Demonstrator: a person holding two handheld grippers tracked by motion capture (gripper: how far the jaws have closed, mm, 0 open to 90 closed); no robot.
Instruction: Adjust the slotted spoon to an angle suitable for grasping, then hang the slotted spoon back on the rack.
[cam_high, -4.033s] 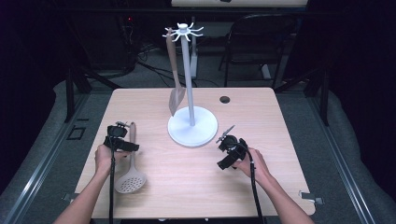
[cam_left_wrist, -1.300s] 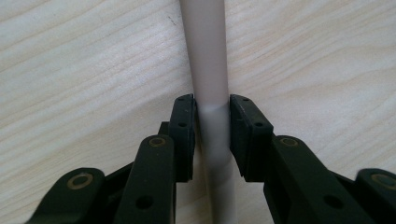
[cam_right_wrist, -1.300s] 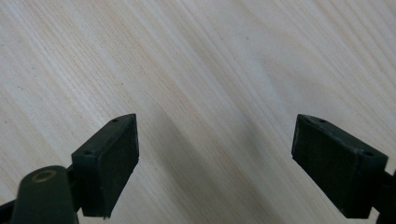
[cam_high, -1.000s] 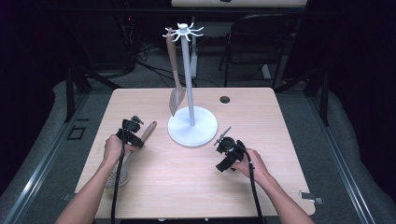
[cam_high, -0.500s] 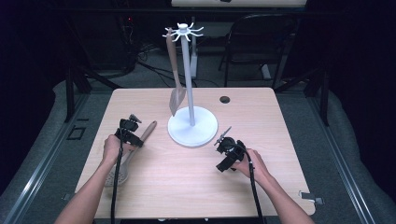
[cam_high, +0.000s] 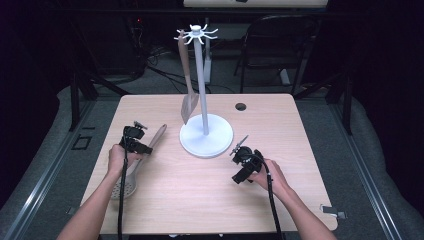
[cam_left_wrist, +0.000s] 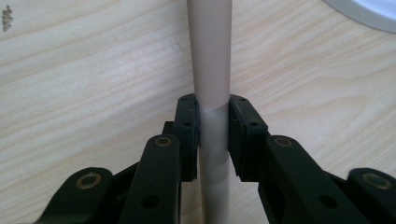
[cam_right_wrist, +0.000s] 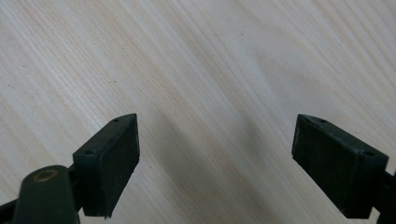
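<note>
Left tool (cam_left_wrist: 212, 135) pinching the beige handle of a slotted spoon (cam_high: 131, 174) flat on the tabletop (cam_high: 200, 200), perforated head behind the tool, handle tip ahead toward the white rack stand (cam_high: 206, 135). Right tool (cam_right_wrist: 215, 158) spread wide over bare wood, pinching nothing, rack stand just ahead.

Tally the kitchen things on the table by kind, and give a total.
Skimmers lying on the table: 1, the slotted skimmer, handle between the left gripper's fingers
Spatulas hanging on the stand: 1, the spatula
Utensil stands: 1, the white stand
Total: 3
</note>
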